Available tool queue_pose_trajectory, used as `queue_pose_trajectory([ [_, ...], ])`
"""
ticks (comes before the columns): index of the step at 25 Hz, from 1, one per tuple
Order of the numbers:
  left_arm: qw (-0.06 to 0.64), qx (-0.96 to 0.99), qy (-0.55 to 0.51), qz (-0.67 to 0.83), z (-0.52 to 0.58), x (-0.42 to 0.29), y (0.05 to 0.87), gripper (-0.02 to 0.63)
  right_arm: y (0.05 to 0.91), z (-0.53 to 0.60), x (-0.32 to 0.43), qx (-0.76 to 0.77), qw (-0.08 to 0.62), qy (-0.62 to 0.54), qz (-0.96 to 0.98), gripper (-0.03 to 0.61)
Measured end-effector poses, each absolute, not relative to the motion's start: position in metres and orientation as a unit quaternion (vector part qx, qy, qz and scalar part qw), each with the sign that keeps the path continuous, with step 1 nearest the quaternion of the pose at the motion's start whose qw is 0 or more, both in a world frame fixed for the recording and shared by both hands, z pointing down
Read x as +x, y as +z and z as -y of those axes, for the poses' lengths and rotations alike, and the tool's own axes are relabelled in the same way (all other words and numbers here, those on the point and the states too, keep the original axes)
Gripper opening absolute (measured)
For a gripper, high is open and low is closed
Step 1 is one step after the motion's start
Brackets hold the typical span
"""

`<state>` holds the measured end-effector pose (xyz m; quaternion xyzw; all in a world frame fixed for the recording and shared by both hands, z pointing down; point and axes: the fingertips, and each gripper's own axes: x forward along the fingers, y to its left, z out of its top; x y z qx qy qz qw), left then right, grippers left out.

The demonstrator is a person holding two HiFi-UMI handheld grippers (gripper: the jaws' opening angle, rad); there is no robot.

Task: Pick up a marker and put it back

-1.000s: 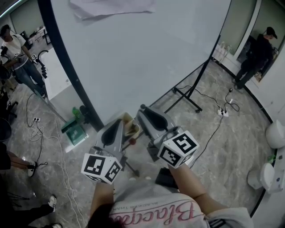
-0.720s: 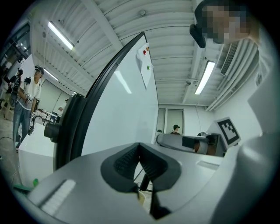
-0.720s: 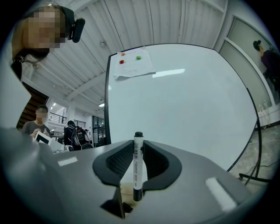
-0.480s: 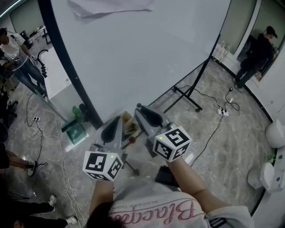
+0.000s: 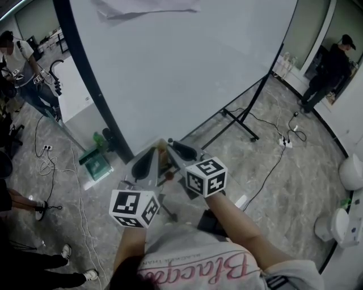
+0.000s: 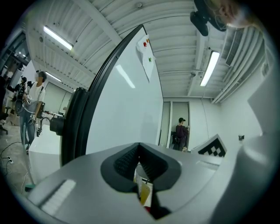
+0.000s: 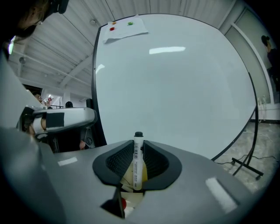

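Note:
A white marker point(image 7: 138, 158) with a black cap stands upright between the jaws of my right gripper point(image 7: 138, 146), which is shut on its barrel. In the head view the right gripper point(image 5: 172, 145) points at the whiteboard's lower edge, right beside the left gripper point(image 5: 152, 156). A yellowish holder point(image 5: 164, 161) sits between their tips, with a red thing point(image 5: 168, 176) just below it. In the left gripper view the left gripper point(image 6: 139, 147) has its pads meeting at the tips, and a bit of the yellow holder point(image 6: 145, 194) shows through the gap lower down.
A large whiteboard point(image 5: 181, 62) on a black stand point(image 5: 238, 122) fills the front, with a sheet of paper point(image 5: 147, 7) pinned at its top. Cables cross the marble floor. A green object point(image 5: 97, 164) lies left. People stand far left point(image 5: 22, 68) and far right point(image 5: 334, 62).
My right gripper has come down and leftward with the marker, closing in on the holder and the left gripper. The left gripper has stayed about where it was.

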<state>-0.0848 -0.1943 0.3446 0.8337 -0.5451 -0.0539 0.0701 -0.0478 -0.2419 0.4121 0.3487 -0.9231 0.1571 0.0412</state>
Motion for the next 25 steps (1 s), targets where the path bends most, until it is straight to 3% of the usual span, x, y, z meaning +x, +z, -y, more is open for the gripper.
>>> queue_pose_trajectory([
  [11,0.074,0.835,-0.062,0.542,0.195,-0.084,0.345,-0.001,0.428,0.249,-0.044,0.369,0.069,0.147,0.915,0.091],
  [15,0.079,0.831,-0.067,0.546,0.196,-0.087,0.345,-0.002,0.423,0.248,-0.043,0.360,0.069,0.145,0.919,0.189],
  [19,0.080,0.833,-0.069,0.542,0.196,-0.085,0.345,0.000,0.396,0.241,-0.034,0.368,0.057,0.112,0.921,0.196],
  [21,0.081,0.835,-0.068,0.540,0.197,-0.084,0.346,0.000,0.377,0.233,-0.030,0.374,0.047,0.082,0.922,0.168],
  [25,0.082,0.837,-0.066,0.537,0.197,-0.082,0.348,-0.001,0.341,0.215,-0.023,0.395,0.025,0.014,0.918,0.036],
])
